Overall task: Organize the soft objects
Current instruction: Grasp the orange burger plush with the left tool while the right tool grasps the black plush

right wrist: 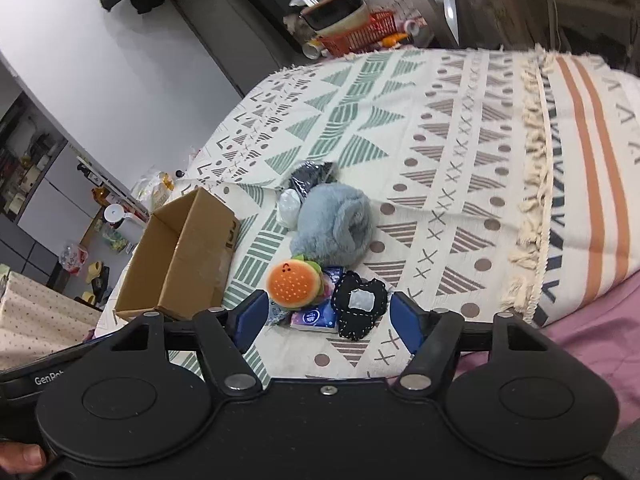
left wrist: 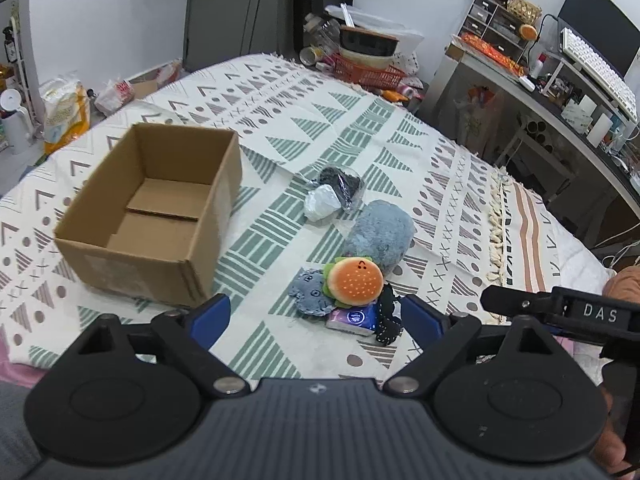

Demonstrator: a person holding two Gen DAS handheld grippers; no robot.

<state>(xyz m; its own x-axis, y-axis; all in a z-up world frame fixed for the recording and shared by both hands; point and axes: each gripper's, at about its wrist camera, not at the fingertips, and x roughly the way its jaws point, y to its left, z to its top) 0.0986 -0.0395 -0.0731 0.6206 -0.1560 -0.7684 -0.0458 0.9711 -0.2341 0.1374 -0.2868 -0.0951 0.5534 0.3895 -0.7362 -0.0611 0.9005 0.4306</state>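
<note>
Approach step: left gripper (left wrist: 316, 316) and right gripper (right wrist: 326, 314), both with fingers apart and empty, face the burger plush (left wrist: 356, 283) just ahead; next move likely calls for closing on it and carrying it to the cardboard box (left wrist: 148, 216) ahead-left.

Cardboard box (left wrist: 148, 216) seen open, upright, empty, on patterned bed cover, at 9 o'clock of soft-item cluster. Burger plush (left wrist: 356, 282) laid atop cluster, smiling face up. Blue-grey flat plush (left wrist: 308, 294) touching it at 9 o'clock. Fluffy grey-blue plush (left wrist: 380, 236) just beside at 1 o'clock. Tissue pack (left wrist: 352, 320) partly tucked under burger at 6 o'clock; black dotted fabric piece (right wrist: 360, 308) beside pack. Bagged black-and-white item (left wrist: 334, 194) set at 12 o'clock.
</note>
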